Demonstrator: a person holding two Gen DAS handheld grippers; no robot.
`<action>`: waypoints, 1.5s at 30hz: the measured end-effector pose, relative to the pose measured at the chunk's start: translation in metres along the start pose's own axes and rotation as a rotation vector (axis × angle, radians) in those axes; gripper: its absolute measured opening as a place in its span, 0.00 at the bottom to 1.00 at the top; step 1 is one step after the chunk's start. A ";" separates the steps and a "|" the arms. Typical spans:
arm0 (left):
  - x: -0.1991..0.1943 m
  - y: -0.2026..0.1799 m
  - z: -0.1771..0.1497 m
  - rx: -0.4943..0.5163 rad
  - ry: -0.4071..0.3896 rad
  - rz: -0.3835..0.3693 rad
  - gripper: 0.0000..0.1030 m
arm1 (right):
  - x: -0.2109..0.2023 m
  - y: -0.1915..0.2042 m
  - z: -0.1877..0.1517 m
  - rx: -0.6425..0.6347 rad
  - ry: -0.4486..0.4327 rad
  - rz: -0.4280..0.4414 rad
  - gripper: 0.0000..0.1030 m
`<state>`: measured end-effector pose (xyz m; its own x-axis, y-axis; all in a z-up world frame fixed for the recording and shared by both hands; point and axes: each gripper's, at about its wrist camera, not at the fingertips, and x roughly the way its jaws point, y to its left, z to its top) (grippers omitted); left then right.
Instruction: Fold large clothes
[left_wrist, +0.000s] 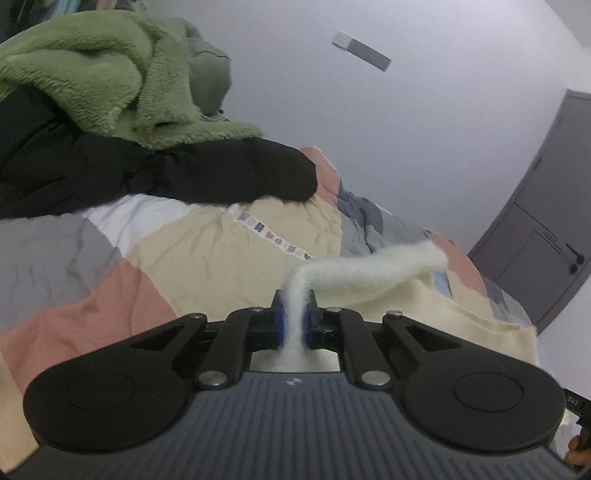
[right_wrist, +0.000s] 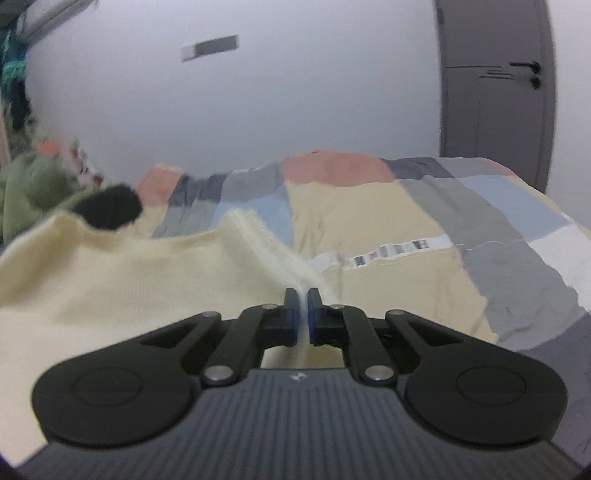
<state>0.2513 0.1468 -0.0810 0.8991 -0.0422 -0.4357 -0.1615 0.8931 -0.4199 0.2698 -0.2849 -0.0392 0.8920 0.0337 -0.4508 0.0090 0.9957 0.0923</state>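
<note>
Left gripper (left_wrist: 294, 317) clamped on cream sweater (left_wrist: 373, 271) edge above patchwork quilt (left_wrist: 207, 251).

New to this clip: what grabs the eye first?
Both grippers pinch the same cream sweater: the left gripper holds a fuzzy strip, the right gripper a ribbed edge. It lies on a patchwork bedspread, with a green fleece heaped on a black garment at far left.

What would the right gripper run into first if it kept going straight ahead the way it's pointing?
Probably the cream sweater it is clamped on, whose raised fold runs ahead of the right gripper; beyond lies the patchwork quilt. Depth is unclear.
</note>
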 end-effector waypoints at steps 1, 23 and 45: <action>0.002 0.002 -0.001 -0.004 0.007 0.006 0.10 | -0.002 -0.003 0.000 0.005 -0.003 -0.009 0.05; -0.015 0.000 -0.021 0.050 0.051 0.067 0.35 | 0.015 -0.024 -0.027 0.148 0.128 -0.029 0.05; -0.077 -0.059 -0.118 0.221 0.193 -0.016 0.35 | -0.095 0.052 -0.094 0.015 0.255 0.271 0.05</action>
<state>0.1437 0.0441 -0.1163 0.8035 -0.1224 -0.5825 -0.0363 0.9667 -0.2533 0.1427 -0.2280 -0.0754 0.7216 0.3183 -0.6148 -0.2037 0.9463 0.2510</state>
